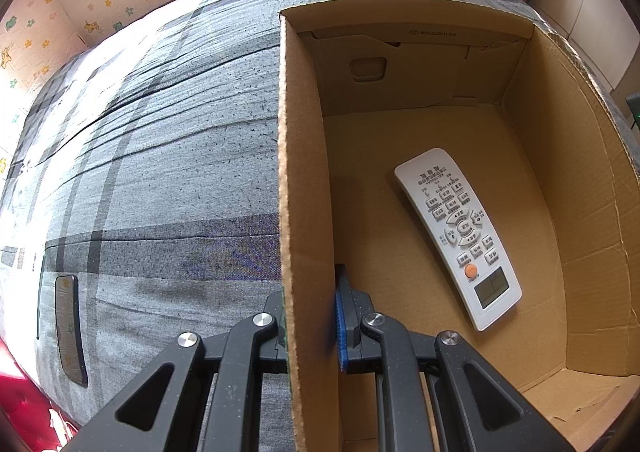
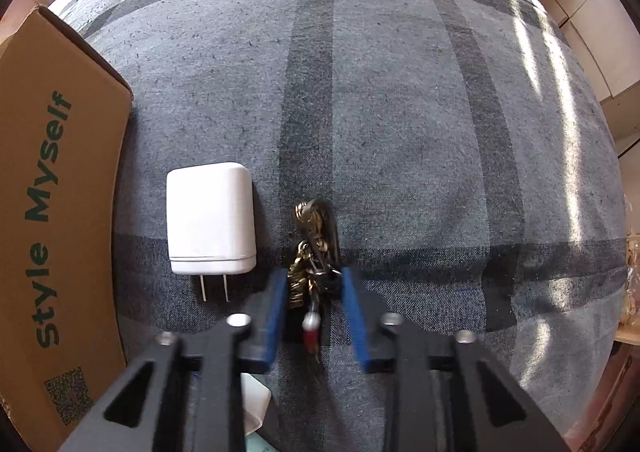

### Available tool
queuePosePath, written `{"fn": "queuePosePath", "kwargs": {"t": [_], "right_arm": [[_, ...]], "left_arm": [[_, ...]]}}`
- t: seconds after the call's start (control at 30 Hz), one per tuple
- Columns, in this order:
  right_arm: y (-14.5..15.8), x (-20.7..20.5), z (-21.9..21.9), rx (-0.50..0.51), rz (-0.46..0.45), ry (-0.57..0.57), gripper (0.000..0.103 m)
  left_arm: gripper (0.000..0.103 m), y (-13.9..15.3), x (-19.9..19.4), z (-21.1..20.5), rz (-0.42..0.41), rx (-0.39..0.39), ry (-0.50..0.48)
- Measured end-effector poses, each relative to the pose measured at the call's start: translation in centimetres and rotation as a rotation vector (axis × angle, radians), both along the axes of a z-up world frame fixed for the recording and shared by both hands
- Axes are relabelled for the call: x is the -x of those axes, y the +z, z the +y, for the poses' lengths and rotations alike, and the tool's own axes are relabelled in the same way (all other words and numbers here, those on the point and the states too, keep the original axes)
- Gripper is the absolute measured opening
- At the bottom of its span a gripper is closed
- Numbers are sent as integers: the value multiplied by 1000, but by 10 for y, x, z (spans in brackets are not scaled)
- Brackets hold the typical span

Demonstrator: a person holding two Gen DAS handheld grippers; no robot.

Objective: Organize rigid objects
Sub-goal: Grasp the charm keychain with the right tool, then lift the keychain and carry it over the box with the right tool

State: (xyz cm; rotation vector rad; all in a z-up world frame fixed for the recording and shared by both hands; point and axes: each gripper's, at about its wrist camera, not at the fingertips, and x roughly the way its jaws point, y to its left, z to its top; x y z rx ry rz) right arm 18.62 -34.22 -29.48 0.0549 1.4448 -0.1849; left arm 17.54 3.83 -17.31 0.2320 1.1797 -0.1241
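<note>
A grey plaid bedcover [image 1: 160, 172] forms the working surface, creased in long folds toward a wall papered with small animal and flower prints [image 1: 100, 0]. My left gripper [image 1: 310, 316] is clenched on the left wall of the open cardboard box [image 1: 298, 172], one finger outside and one blue-padded finger [image 1: 341, 328] inside. On the box floor lies a white remote control [image 1: 460, 236], face up, apart from every wall (open floor all round it). A dark flat object [image 1: 70, 328] lies on the cover near the left edge of that view; what it is I cannot tell.

My right gripper [image 2: 314, 292] points down at the cover, its blue pads [image 2: 276, 312] either side of a bunch of keys [image 2: 314, 248]; the pads look to touch the bunch, though blur hides the contact. Just left of the keys lies a white plug adapter [image 2: 211, 218], prongs toward me. The box's printed outer side [image 2: 52, 212] stands further left; to the right the cover is bare and sunlit.
</note>
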Motion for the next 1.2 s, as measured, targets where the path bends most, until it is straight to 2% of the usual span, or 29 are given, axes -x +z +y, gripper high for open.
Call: {"fn": "queuePosePath", "kwargs": {"t": [0.13,0.5,1.2], "right_arm": [[2,2,1,-11,-13,9,17],[36,14,11,3,-53,39,12],[114,36,5,19,-154,64,12]], "left_arm": [[14,0,0,0,0,-1,0],[14,-1,2,-3,-5,-10,0],[14,-2,3,-3,-8,-16,0]]}}
